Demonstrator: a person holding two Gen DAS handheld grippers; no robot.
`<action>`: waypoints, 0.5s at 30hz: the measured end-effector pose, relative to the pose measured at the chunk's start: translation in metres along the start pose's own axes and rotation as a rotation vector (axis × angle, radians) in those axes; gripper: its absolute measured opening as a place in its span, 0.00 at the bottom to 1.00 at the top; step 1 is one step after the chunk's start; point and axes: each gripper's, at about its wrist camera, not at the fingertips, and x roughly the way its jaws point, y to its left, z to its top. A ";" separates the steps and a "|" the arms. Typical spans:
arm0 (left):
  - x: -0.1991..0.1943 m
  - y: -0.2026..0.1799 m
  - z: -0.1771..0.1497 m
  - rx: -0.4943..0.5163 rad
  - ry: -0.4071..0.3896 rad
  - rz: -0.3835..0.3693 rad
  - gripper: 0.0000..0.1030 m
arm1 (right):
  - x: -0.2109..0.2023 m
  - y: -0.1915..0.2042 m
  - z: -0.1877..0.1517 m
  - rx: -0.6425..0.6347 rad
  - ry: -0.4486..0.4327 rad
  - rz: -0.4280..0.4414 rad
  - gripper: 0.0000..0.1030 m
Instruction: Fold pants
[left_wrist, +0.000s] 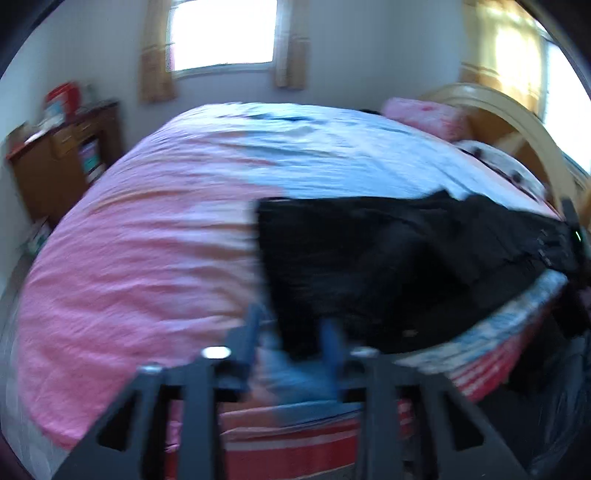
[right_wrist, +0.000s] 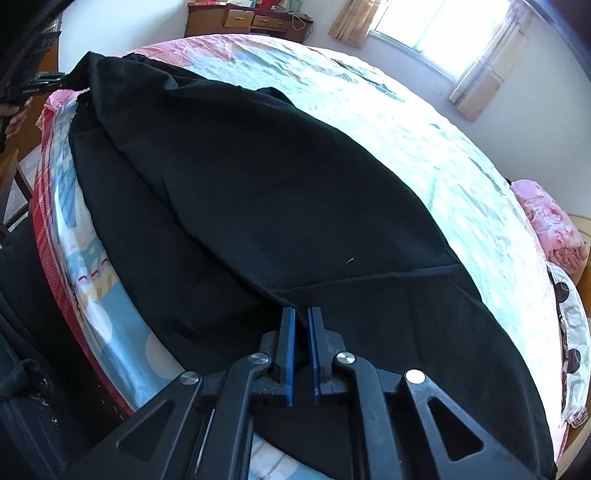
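- Two grippers are working the black pants (right_wrist: 266, 206), which are lying along the near edge of the bed (left_wrist: 147, 221), one leg doubled over the other.
- At the left end, the left gripper (left_wrist: 293, 334) is standing about half open just off the near left corner of the cloth; the view is blurred, but nothing seems to be sitting between its blue pads (left_wrist: 332, 343).
- It should be closing only once that corner's two layers are both lying between the pads.
- At the right end, the right gripper (right_wrist: 302, 345) is pinching a fold of the pants near the waist, jaws nearly closed on the cloth.
- It should be holding that end taut and flat, so the fold is landing square.
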 end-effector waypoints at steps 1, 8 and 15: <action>-0.005 0.009 -0.001 -0.037 -0.013 -0.003 0.69 | 0.000 0.001 -0.001 -0.003 0.001 -0.002 0.06; -0.024 -0.011 -0.011 -0.065 -0.076 -0.167 0.71 | 0.002 0.001 -0.003 0.008 -0.006 0.001 0.06; 0.023 -0.029 -0.014 -0.092 0.017 -0.202 0.39 | 0.003 -0.001 -0.003 0.000 -0.009 0.000 0.06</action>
